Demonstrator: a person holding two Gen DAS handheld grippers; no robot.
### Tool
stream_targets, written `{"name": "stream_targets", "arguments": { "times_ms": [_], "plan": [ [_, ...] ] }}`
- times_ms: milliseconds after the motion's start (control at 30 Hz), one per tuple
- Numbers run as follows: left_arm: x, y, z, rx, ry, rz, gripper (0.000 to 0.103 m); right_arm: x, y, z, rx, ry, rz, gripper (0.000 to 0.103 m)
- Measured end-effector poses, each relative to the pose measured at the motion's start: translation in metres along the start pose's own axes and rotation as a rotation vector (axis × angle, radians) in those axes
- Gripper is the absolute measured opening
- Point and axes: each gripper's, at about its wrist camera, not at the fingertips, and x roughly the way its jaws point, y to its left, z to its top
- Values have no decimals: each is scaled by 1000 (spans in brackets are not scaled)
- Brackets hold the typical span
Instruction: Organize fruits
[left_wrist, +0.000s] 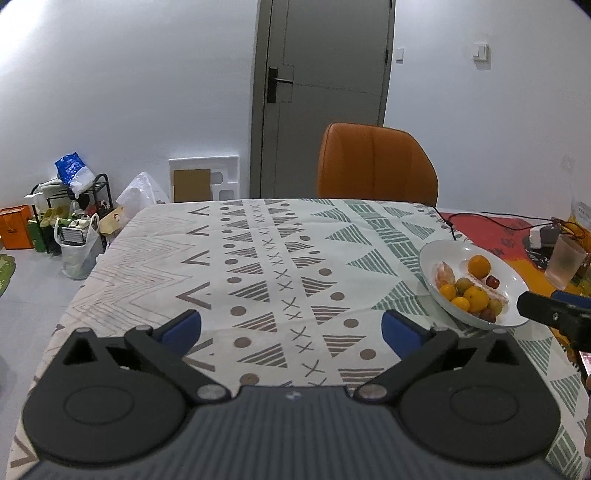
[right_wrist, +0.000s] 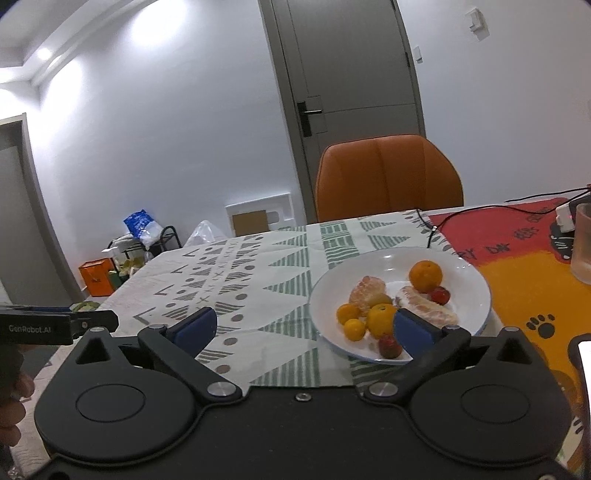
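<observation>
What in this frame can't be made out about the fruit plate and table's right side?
- Right wrist view: right gripper finger hides part of the plate and peeled segment.
- Left wrist view: small dark fruits too small to identify.
- Both views: frosted cup cut by edge.

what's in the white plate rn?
The white plate holds oranges, one at the back, smaller ones in front, two peeled citrus pieces, and small reddish fruits. The right gripper's finger covers part of the near side.
</observation>
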Motion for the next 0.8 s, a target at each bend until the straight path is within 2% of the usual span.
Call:
{"name": "stream_targets", "arguments": {
  "times_ms": [800],
  "plan": [
    [-72,24,-25,-50,-63,61,103,-39,37,-11,-45,25,43,103]
  ]
}}
